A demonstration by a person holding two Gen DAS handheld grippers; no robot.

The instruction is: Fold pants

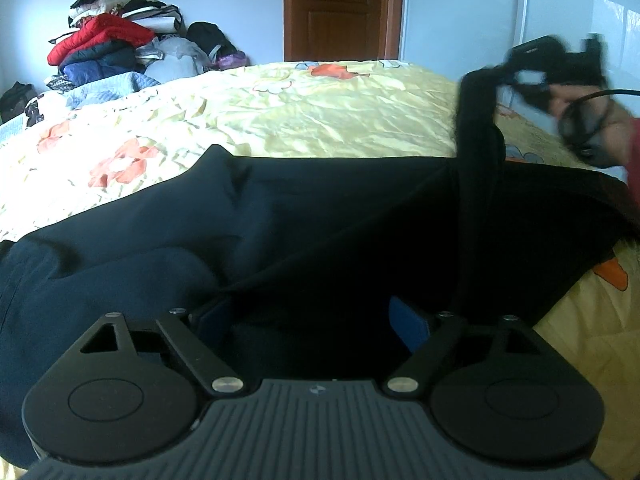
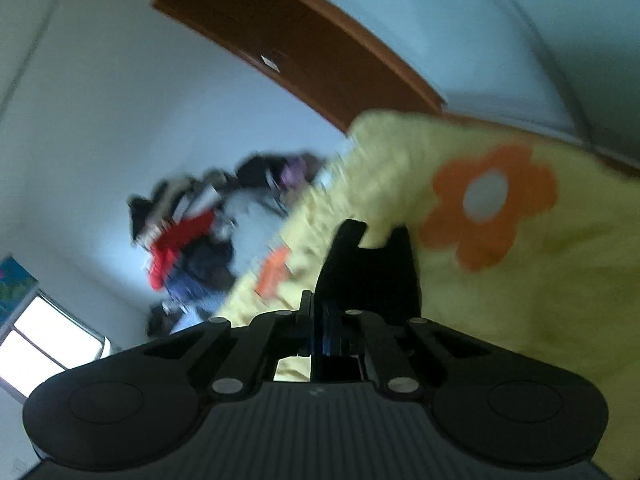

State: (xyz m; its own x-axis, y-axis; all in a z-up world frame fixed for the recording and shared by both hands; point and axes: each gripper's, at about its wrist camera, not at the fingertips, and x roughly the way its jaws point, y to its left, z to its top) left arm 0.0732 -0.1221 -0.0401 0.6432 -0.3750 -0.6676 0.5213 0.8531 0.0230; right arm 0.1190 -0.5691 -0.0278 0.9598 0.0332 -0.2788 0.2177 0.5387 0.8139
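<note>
Dark navy pants (image 1: 200, 232) lie spread across a bed with a yellow flowered sheet (image 1: 320, 112). My left gripper (image 1: 310, 320) is low over the near part of the pants. It is open, its blue pads (image 1: 408, 324) wide apart, with dark cloth lying under and between them. At the upper right my right gripper (image 1: 516, 68), blurred, lifts a narrow strip of the pants (image 1: 476, 128) off the bed. In the right wrist view the right gripper (image 2: 324, 332) is shut, and a fold of dark cloth (image 2: 368, 272) sticks up from its fingers.
A heap of clothes (image 1: 116, 44) sits at the far left corner of the bed, below a pale wall. A brown door (image 1: 340, 8) stands behind the bed. A person's hand (image 1: 592, 120) with a red sleeve holds the right gripper. Bare sheet lies beyond the pants.
</note>
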